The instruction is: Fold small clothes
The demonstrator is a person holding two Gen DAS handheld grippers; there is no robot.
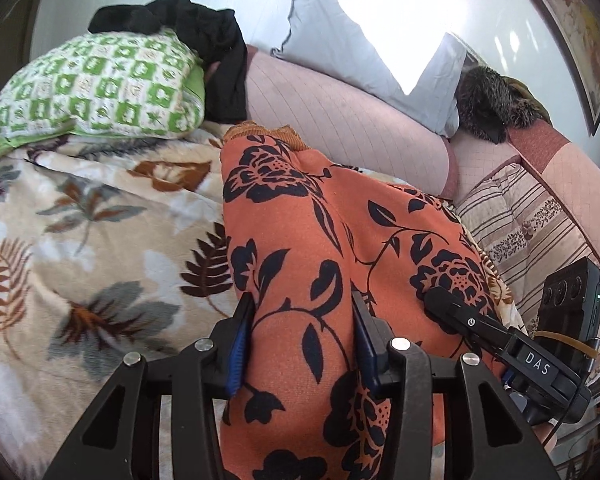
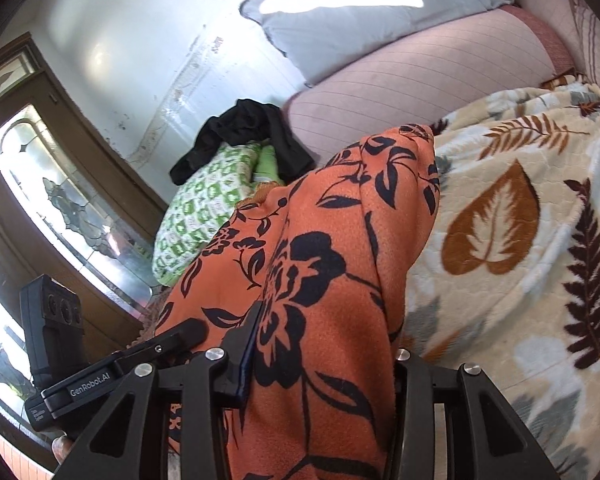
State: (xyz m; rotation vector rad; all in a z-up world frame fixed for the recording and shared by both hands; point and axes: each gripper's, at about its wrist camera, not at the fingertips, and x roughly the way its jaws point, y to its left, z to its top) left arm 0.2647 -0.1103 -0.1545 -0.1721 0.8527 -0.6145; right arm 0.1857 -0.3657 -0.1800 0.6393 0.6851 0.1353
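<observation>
An orange garment with a black flower print [image 1: 300, 216] lies lengthwise on the bed and runs away from me toward the pillows. My left gripper [image 1: 302, 320] has its blue-padded fingers [image 1: 238, 344] on either side of the cloth, which fills the gap between them. The same garment fills the right wrist view [image 2: 324, 264]. My right gripper [image 2: 324, 344] has the cloth bunched between its fingers [image 2: 246, 352]; the right finger is hidden under the fabric. The right gripper also shows in the left wrist view [image 1: 444, 300], resting on the garment's right side.
A cream blanket with a leaf print [image 1: 92, 240] covers the bed. A green checked pillow [image 1: 96, 88] with black clothing [image 1: 204, 32] on it lies at the far left. A pink bolster [image 1: 340, 120], a pale blue pillow [image 1: 364, 40] and a striped quilt [image 1: 540, 224] lie behind and to the right.
</observation>
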